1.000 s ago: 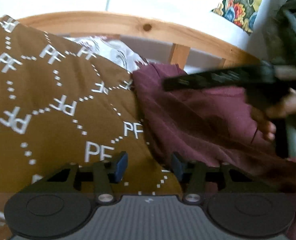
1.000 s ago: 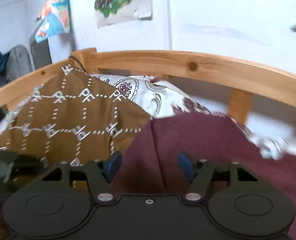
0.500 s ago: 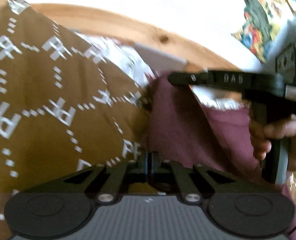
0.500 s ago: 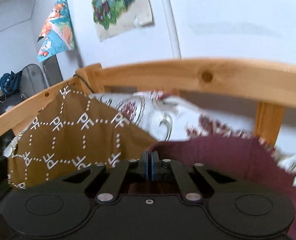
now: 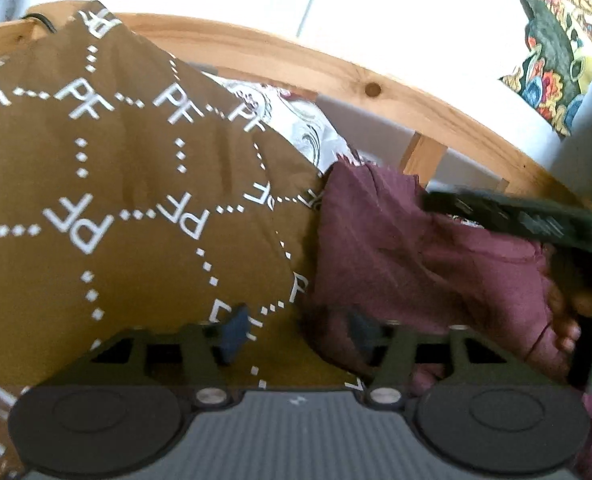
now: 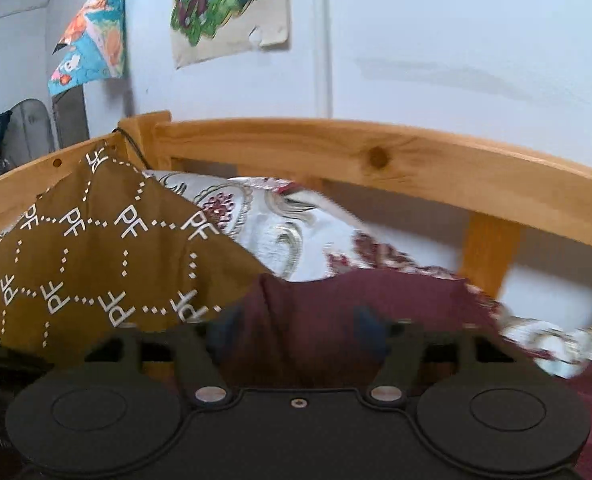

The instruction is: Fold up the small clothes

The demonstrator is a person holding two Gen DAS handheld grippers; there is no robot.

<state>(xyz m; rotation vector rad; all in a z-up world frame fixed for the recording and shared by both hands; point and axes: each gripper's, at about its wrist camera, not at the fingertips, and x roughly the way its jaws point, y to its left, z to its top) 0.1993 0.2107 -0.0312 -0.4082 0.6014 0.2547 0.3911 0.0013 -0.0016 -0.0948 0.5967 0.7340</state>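
Left gripper (image 5: 293, 332) is opening, blue pads spreading apart, nothing pinched between them; the edge where the maroon crumpled cloth garment (image 5: 416, 256) meets the brown fabric printed with white PF letters (image 5: 115, 184) is lying just below the gap. Right gripper (image 6: 296, 330) is likewise opening over the maroon garment, pads clear of the cloth as far as the blur allows.

Half a second back both pairs of pads were pressed fully together; a second back they were parted but narrower than now. So a close-and-release cycle is just finishing on each side. Judgement: both are letting go of, or re-spacing for, a hold on the garment's near edge; the fold itself is looking not yet made, cloth being bunched on the bed beside the wooden bed rail (image 6: 376, 152).

Right gripper's body, with the person's hand (image 5: 568, 320) on it, is sitting lower and farther right in the left view than half a second ago.
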